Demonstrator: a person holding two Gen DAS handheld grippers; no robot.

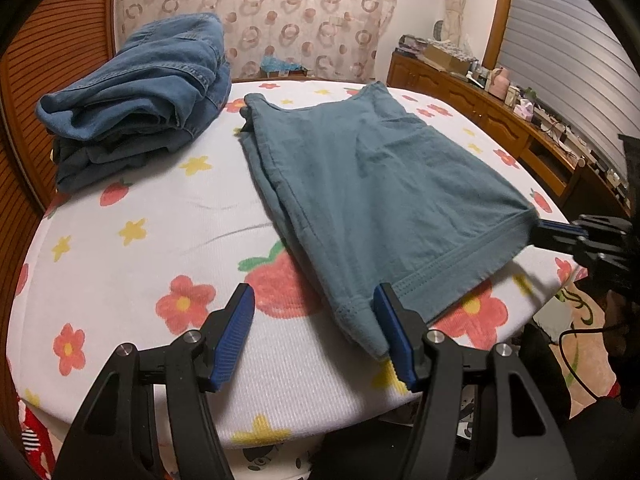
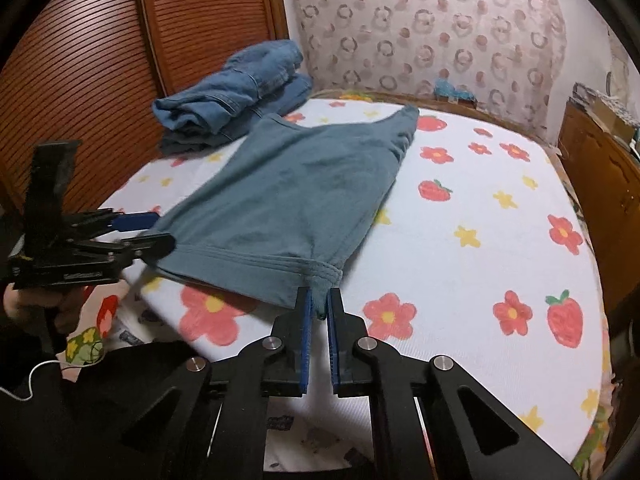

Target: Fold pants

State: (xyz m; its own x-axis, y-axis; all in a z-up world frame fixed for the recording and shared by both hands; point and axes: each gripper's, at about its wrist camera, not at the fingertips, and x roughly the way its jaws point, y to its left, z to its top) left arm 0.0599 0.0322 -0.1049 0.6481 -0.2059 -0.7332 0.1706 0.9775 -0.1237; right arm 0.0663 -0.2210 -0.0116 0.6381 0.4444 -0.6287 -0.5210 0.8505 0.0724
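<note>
Right claw clamped on near waistband corner of teal pants, left claw spread wide at the other waistband corner, fabric between its pads ungripped, pants flat on flowered bed, folded denim pile beyond, near louvred wardrobe

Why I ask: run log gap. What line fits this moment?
pants lying on bed; left hand-held gripper open at near corner; right hand-held gripper shut on other corner
</note>
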